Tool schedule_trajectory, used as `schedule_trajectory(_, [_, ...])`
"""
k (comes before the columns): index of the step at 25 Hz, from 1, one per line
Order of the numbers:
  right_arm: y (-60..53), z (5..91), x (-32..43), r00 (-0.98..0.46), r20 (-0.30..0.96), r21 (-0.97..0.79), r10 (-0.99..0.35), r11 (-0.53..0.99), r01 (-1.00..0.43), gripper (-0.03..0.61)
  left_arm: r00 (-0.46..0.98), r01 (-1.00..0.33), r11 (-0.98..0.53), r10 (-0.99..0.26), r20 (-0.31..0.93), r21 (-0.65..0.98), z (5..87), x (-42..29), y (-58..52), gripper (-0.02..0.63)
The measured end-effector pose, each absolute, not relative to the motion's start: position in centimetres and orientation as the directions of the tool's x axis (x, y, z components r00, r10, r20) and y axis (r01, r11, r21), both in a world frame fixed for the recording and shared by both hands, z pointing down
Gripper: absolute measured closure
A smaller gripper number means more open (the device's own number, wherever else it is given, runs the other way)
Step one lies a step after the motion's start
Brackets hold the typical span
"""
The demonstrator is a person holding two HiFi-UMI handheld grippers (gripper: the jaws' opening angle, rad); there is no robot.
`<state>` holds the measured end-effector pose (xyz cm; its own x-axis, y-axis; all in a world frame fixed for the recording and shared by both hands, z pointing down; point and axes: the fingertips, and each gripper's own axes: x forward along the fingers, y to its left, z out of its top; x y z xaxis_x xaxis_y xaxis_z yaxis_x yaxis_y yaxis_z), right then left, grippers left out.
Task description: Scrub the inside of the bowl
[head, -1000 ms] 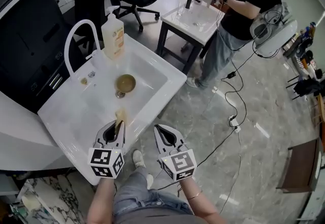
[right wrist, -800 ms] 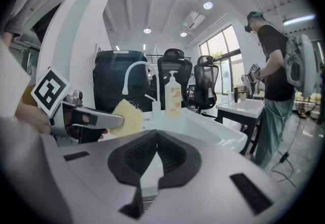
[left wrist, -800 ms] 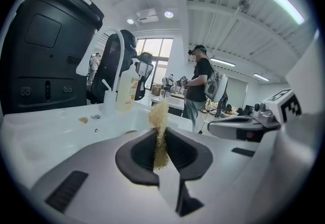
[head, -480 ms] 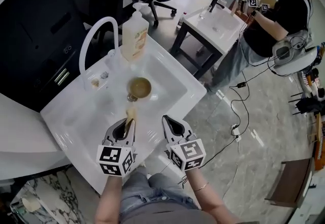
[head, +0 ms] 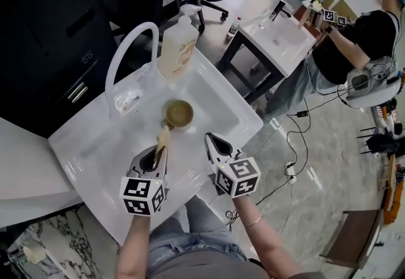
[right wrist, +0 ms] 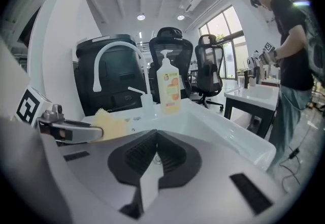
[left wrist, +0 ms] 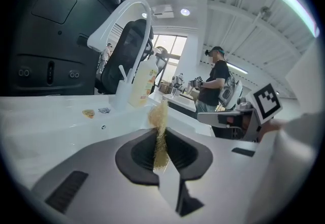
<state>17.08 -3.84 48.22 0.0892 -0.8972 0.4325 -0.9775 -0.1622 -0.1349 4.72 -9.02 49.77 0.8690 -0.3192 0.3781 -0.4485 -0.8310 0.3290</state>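
Note:
A brown bowl [head: 178, 113] sits in the basin of the white sink [head: 215, 91], near the drain. My left gripper [head: 161, 148] hovers just in front of it, shut on a yellow sponge [head: 163, 139] that sticks up between the jaws; the sponge [left wrist: 160, 125] shows edge-on in the left gripper view. My right gripper [head: 209, 140] is level with the left one, over the sink's front rim to the right of the bowl, shut with nothing in it [right wrist: 156, 142]. The bowl does not show in either gripper view.
A soap pump bottle [head: 180, 43] and an arched white faucet [head: 130, 43] stand at the sink's back edge, with small bits [head: 126, 102] beside them. A second sink table [head: 281, 34] and a person [head: 354, 37] are at the right. Cables [head: 297, 138] lie on the floor.
Both grippers have edged a little closer to the bowl and the head view has shifted. The left gripper still holds the sponge; the right one stays shut.

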Motion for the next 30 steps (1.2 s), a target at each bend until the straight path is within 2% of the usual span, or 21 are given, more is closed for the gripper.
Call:
schedule_trajectory(17, [-14.1,57.2,23.7,-0.080,0.666,-0.208,-0.741,-0.081,-0.975,0.563,0.793,-0.574,-0.740,-0.395,0.464,0.352,53.7,8.5,-13.4,0.568])
schedule_trajectory(21, [-15.7,59.9,25.1,-0.105,0.712,-0.225,-0.694,-0.084,-0.971,0.520,0.778,-0.592,-0.726,-0.403,0.482,0.350,54.7,10.0,-15.0,0.568])
schedule_trajectory(30, [-16.6,65.3,26.4,-0.185,0.795,-0.273,-0.577,-0.068,-0.960,0.495,0.749,-0.624,-0.695,-0.401,0.528,0.358,57.2,12.5,-16.7,0.568])
